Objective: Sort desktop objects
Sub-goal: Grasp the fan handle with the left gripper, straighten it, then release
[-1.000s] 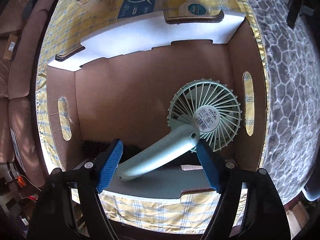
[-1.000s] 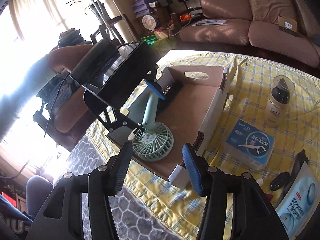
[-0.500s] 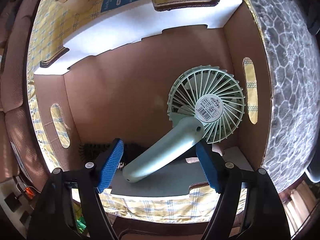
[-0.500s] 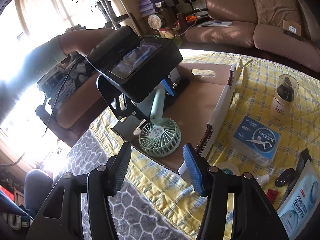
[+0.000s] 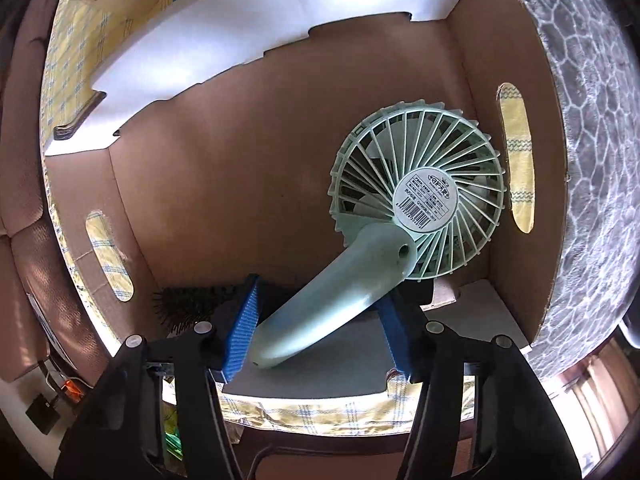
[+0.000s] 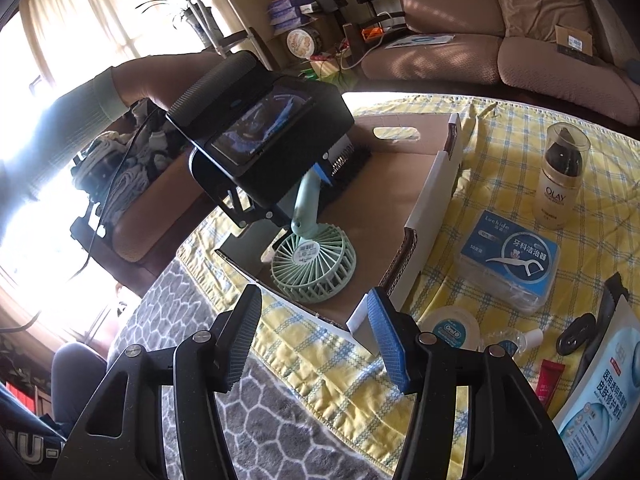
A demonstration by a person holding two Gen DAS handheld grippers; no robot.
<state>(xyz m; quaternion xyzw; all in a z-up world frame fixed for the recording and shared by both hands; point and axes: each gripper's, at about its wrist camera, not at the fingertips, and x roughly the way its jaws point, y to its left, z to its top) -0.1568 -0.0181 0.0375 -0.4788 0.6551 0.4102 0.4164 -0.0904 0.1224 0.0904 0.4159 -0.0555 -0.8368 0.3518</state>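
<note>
A mint green handheld fan [image 5: 416, 216] lies in the cardboard box [image 5: 240, 184], its round head near the box's right wall. My left gripper [image 5: 320, 324] is shut on the fan's handle [image 5: 332, 300] between the blue pads. In the right wrist view the fan [image 6: 314, 264] shows in the box [image 6: 400, 200] with the left gripper's body [image 6: 264, 136] above it. My right gripper [image 6: 316, 344] is open and empty over the table's edge, just outside the box corner.
A black hairbrush [image 5: 188, 304] lies in the box's near left corner. On the yellow checked cloth [image 6: 500, 160] lie an Olay bottle [image 6: 560, 176], a blue floss pick box [image 6: 508, 256], a round floss case [image 6: 452, 330], a red tube [image 6: 550, 380] and a mask packet [image 6: 600, 400]. Grey rug lies beyond the table.
My left gripper has gone down deeper into the box with the fan, and its pads have drawn closer on the handle. The right gripper has hardly moved.
</note>
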